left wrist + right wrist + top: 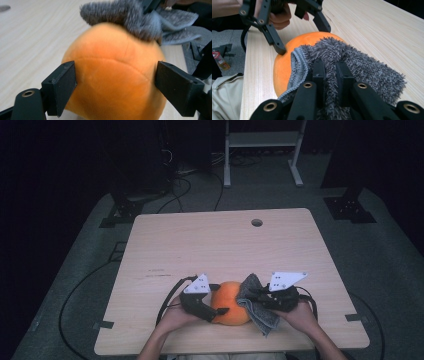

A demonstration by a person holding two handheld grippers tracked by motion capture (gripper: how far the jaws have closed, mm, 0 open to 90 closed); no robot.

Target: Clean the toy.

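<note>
An orange plush ball [231, 310] rests on the wooden table [215, 245] near its front edge. My left gripper [219, 299] is shut on it, one black pad [62, 82] pressing each side of the ball [112, 75]. My right gripper [252, 296] is shut on a grey fluffy cloth [257, 312], its jaws close together with the pile bunched between them [329, 67]. The cloth [352, 62] drapes over the right side of the ball [284, 67] and touches it. In the right gripper view, the left gripper [302, 37] straddles the ball's far side.
A round cable hole [256, 222] sits near the table's far edge. A white metal frame [262, 140] and loose cables lie on the floor behind the table. A bottle [220, 61] stands on the floor beside the table's front corner.
</note>
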